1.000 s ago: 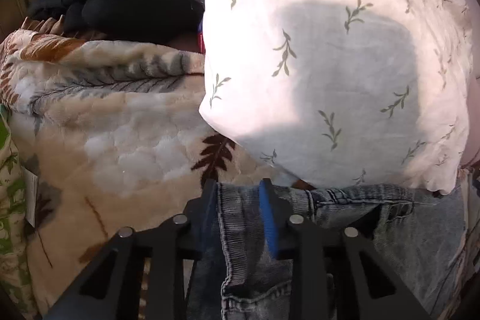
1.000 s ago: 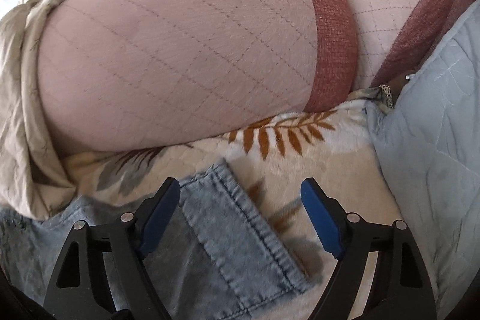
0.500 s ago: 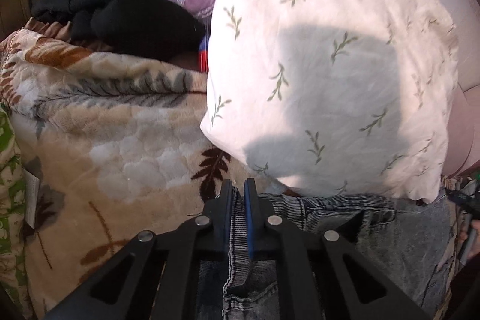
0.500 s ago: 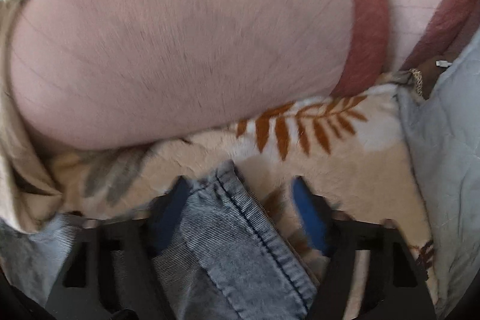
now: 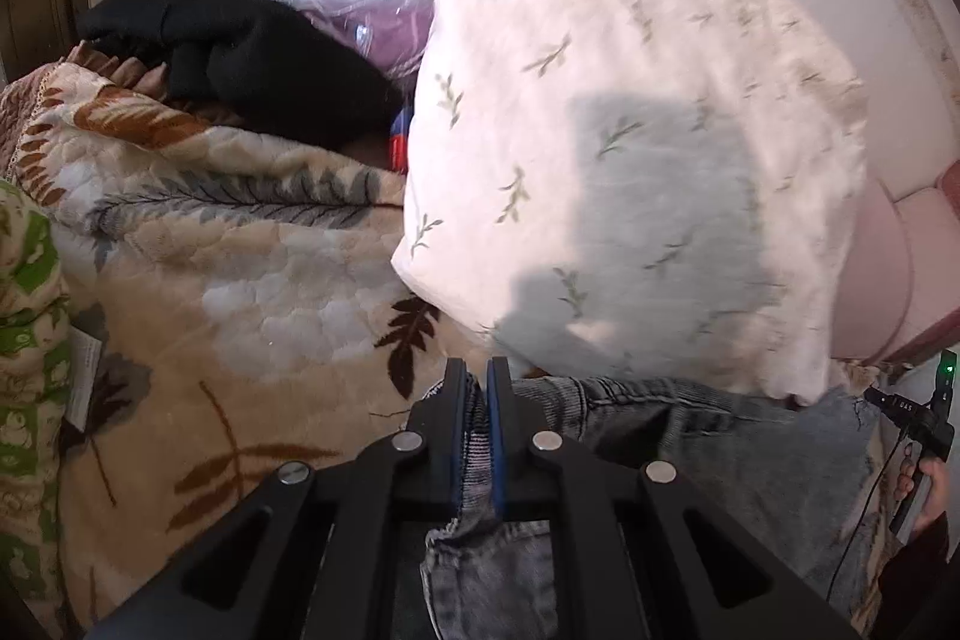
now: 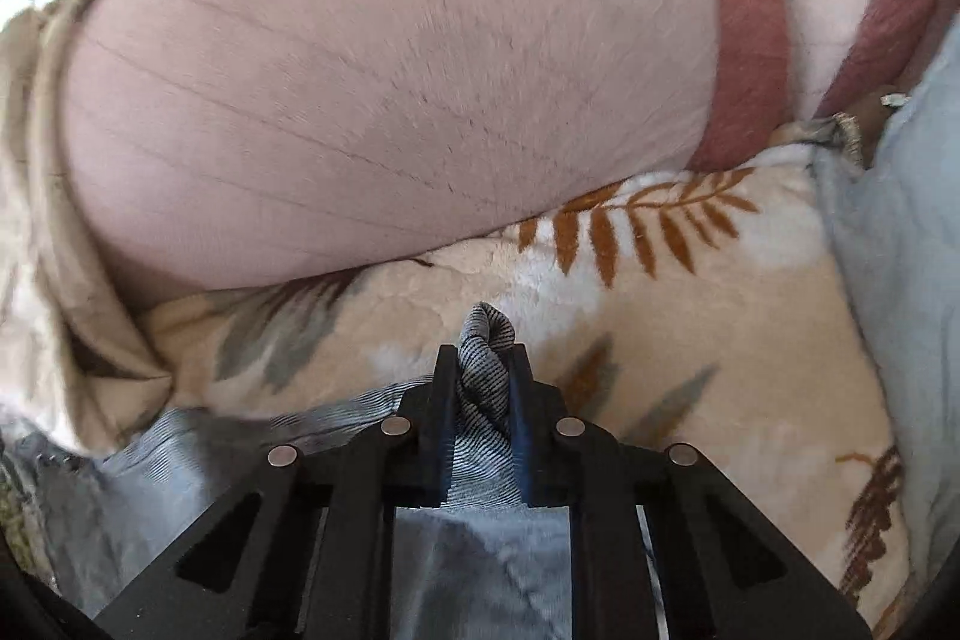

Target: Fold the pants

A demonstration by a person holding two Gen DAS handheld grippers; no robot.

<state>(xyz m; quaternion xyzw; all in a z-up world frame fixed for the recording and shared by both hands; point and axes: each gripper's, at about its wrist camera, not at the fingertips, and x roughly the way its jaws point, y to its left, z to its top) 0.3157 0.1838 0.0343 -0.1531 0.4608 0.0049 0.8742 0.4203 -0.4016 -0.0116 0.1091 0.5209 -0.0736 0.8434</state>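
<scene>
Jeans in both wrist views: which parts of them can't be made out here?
- Left wrist view: the jeans run under the white leaf-print pillow, which hides their upper part; the left tool covers the pinched edge.
- Right wrist view: the right tool hides most of the bunched denim; the bottom edge cuts off the rest.
- Legs and full length: in neither view.

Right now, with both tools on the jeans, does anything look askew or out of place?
Nothing damaged or spilled. One oddity: the white leaf-print pillow overlaps the jeans along their upper edge, which could drag when lifted. The right tool has just closed on a bunched wad of denim, not a flat edge; the left tool pinches a seam.
</scene>
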